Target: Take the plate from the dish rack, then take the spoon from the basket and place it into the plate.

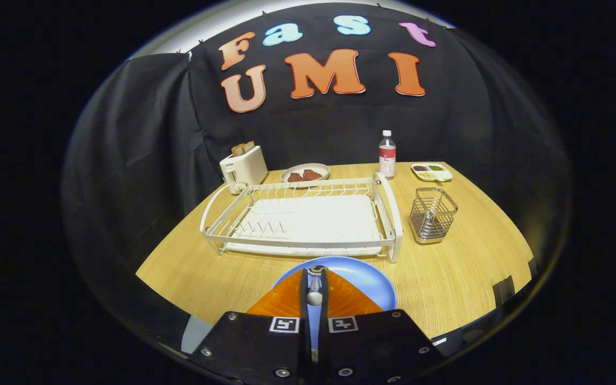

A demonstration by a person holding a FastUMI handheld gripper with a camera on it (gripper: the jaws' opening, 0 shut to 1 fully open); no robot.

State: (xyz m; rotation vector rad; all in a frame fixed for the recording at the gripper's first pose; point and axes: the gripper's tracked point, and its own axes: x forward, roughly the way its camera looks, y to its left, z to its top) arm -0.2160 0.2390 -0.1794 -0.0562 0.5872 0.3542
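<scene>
Fingers (314,291) pinching the spoon (315,286) over the blue plate (364,278); placing step nearly done, next needing spreading to release.

Plates: two — a blue plate (364,278) under the fingers, and a pale plate (305,172) behind the dish rack.
Spoons: one — the spoon (314,291), gripped between the two fingers.
Grippers: one gripper (314,278), with two fingers closed on the spoon.
Dish racks: one white dish rack (302,219).
Baskets: one wire basket (433,214).
Toasters: one toaster (244,166).
Bottles: one bottle (387,155).
Trays: one small divided tray (432,171).
Tables: one wooden table (457,267).
</scene>
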